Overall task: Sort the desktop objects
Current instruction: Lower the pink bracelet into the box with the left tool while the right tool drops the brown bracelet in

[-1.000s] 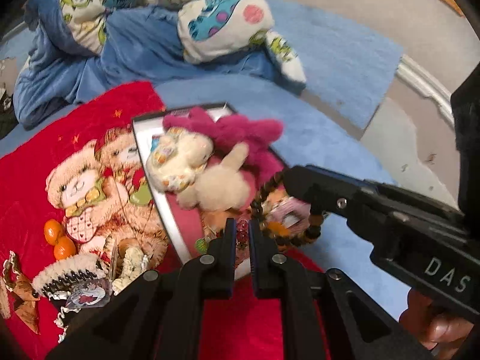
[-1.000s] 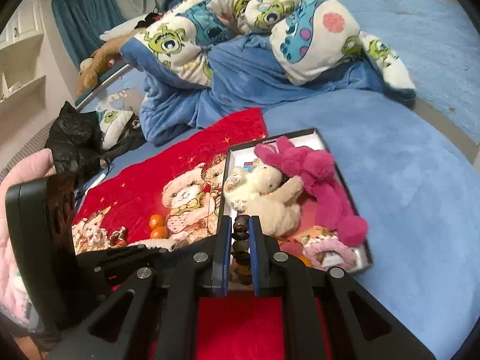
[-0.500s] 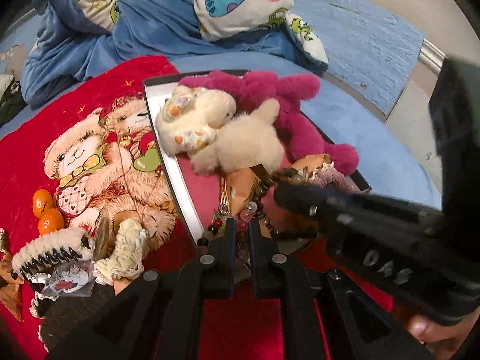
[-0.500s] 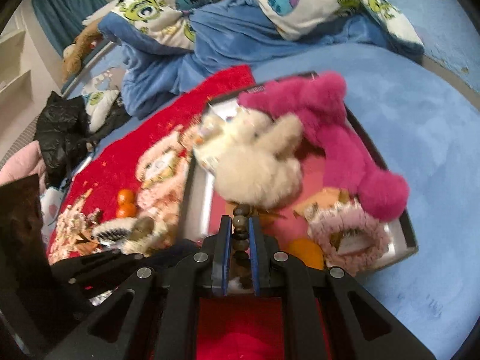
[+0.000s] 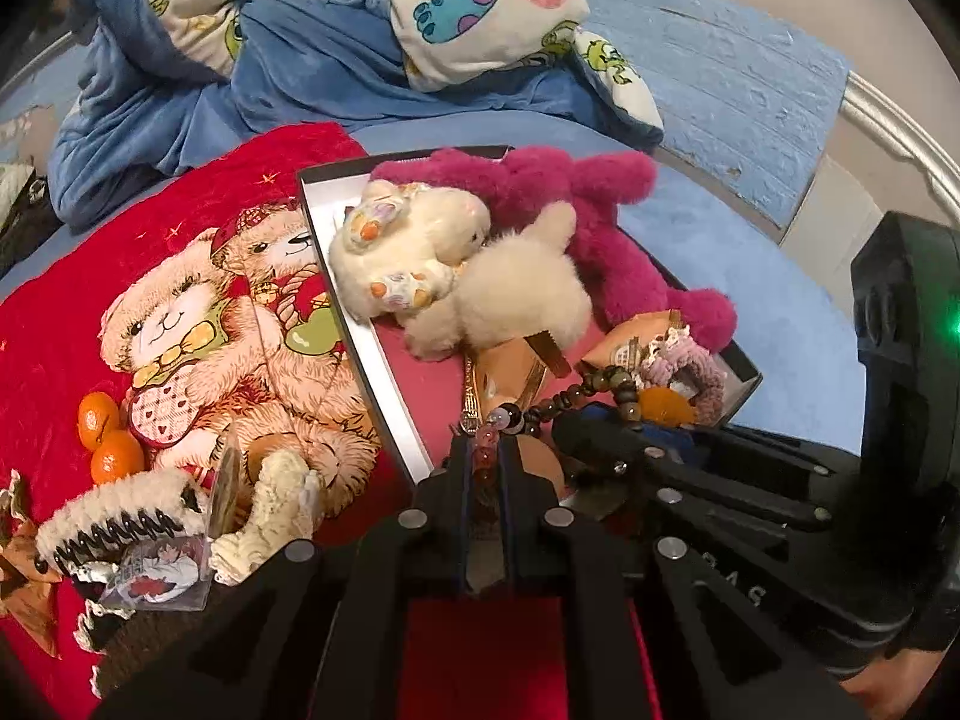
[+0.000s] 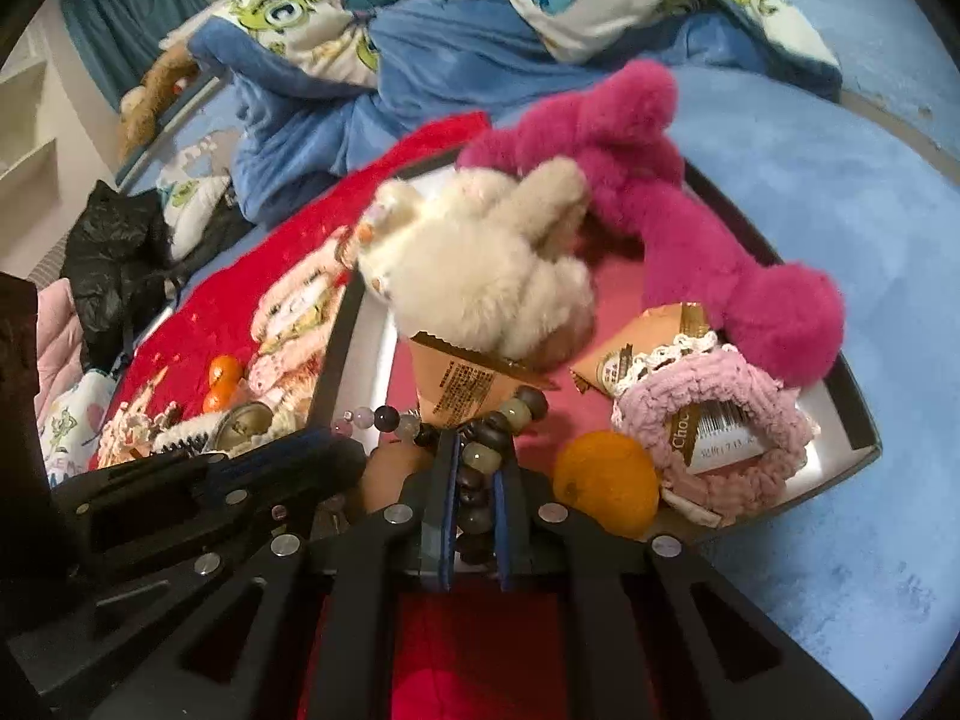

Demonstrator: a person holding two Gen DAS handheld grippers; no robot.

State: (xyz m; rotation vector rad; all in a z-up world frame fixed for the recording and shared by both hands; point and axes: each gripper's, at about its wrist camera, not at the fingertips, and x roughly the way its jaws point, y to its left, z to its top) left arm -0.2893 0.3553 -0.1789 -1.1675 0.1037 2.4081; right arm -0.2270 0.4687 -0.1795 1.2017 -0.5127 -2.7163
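Both grippers clamped on one bead string over the tray.

The left gripper [image 5: 485, 450] pinches the pink, clear beads of the bead string [image 5: 576, 393] at lower centre; the right gripper [image 6: 477, 468] pinches its dark brown beads. The string spans between them above the tray [image 6: 852, 420], near an orange [image 6: 606, 480], a pink scrunchie [image 6: 714, 420], a cream plush [image 5: 456, 264] and a magenta plush [image 5: 606, 228].
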